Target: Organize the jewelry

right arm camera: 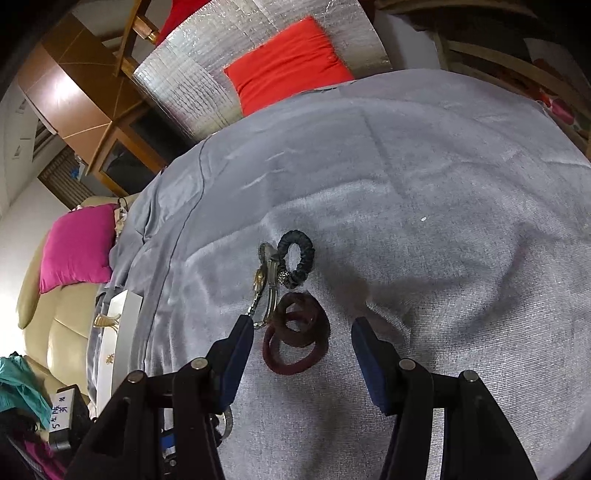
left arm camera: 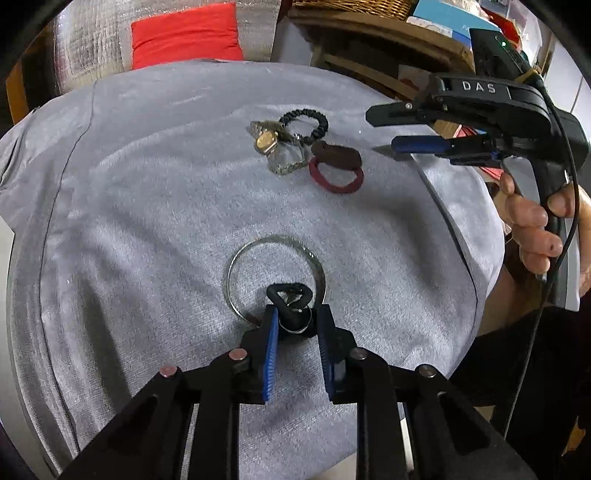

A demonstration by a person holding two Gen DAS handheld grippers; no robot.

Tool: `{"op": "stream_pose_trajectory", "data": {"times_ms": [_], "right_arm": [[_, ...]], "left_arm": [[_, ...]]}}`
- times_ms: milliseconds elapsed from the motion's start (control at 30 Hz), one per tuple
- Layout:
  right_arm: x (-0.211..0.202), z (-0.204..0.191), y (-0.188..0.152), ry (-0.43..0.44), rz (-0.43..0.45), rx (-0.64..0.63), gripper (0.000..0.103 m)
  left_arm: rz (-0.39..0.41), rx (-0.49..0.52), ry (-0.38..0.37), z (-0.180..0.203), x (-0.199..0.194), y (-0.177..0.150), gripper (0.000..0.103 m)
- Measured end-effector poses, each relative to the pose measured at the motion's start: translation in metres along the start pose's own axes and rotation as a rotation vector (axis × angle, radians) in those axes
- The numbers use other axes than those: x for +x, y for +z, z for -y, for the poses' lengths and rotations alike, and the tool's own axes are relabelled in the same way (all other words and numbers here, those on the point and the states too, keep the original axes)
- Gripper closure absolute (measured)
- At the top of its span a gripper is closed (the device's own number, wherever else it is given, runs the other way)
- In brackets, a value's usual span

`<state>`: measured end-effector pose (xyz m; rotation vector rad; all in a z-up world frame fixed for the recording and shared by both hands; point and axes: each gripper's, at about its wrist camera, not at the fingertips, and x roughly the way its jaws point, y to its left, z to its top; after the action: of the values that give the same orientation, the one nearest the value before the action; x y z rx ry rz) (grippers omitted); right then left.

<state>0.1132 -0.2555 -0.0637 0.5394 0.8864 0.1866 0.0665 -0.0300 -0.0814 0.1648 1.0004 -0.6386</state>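
We are pinching small black ring (left arm camera: 291, 314) in left tongs (left arm camera: 295, 325), nearly closed, over silver bangle (left arm camera: 275, 273) on grey cloth (left arm camera: 147, 221). Right tongs (right arm camera: 303, 332) hanging half open, gripping nothing (maroon hair ties (right arm camera: 295, 339) lying between tips). Watch (left arm camera: 266, 142), black scrunchie (left arm camera: 306, 123) at 12 o'clock from bangle.

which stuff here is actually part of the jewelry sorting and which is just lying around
Part of the job:
- silver bangle
- black ring-like piece in the left hand-held gripper
- gold watch
- black beaded bracelet
- dark red bands

Lying about:
- red cushion
- pink cushion
- wicker basket
- grey cloth
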Motion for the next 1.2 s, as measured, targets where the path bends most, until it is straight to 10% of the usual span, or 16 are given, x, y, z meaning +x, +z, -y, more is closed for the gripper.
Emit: {"op": "stream_pose_trajectory", "data": {"times_ms": [1033,1200], "right_arm": [[0.021,-0.01,0.005,0.015,-0.038,0.01,0.044],[0.021,-0.012,0.004,0.017,-0.036,0.015,0.044]], "left_arm": [[0.274,-0.293,-0.1,-0.074,-0.054,0.029,0.085],[0.336,-0.381,-0.101,-0.095,-0.055,0.035,0.069]]}}
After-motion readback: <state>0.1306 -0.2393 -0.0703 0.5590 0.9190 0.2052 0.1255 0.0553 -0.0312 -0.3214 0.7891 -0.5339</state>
